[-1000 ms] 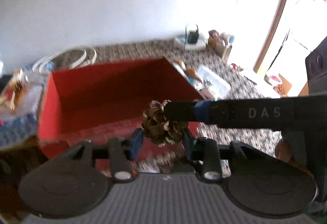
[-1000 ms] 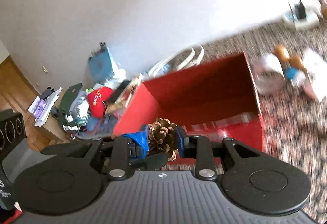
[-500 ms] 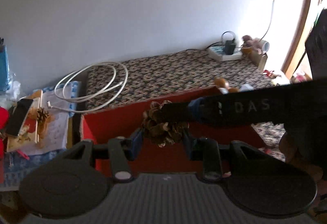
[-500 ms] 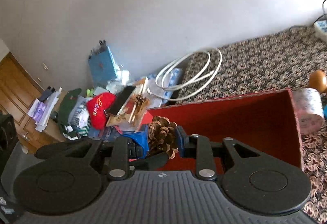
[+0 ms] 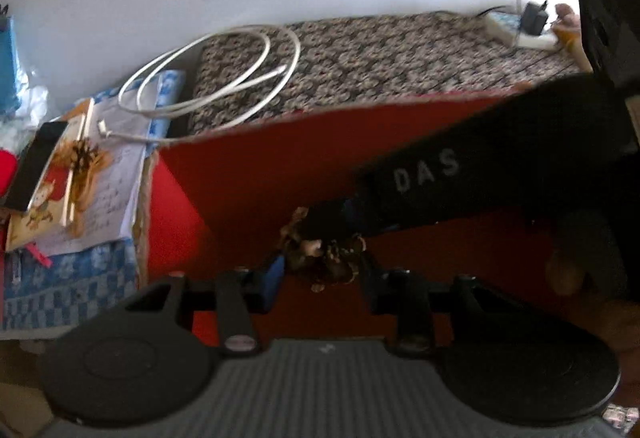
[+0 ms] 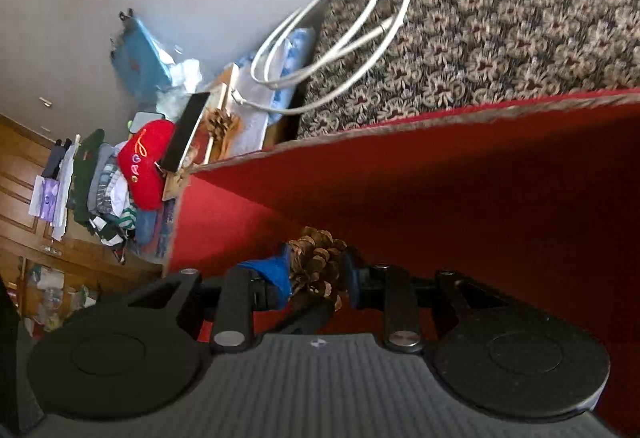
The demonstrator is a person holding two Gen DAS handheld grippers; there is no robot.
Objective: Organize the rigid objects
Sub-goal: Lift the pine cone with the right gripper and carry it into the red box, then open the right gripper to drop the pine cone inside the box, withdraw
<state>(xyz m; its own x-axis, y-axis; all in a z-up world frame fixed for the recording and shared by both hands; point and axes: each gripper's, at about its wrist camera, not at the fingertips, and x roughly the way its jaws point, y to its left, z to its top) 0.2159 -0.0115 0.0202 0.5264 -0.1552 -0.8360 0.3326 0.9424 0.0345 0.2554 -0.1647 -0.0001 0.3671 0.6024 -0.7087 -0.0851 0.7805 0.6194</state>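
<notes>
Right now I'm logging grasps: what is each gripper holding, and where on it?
Both hold one pine cone. The right gripper pinches its scaly sides; the left gripper brackets it from another direction, above the red box.

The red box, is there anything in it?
Cannot tell. The box is open on top, and only red walls show; its floor hides behind the pine cone and fingers.

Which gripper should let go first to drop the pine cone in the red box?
Probably right. Both the right gripper and left gripper clamp the pine cone over the red box.
</notes>
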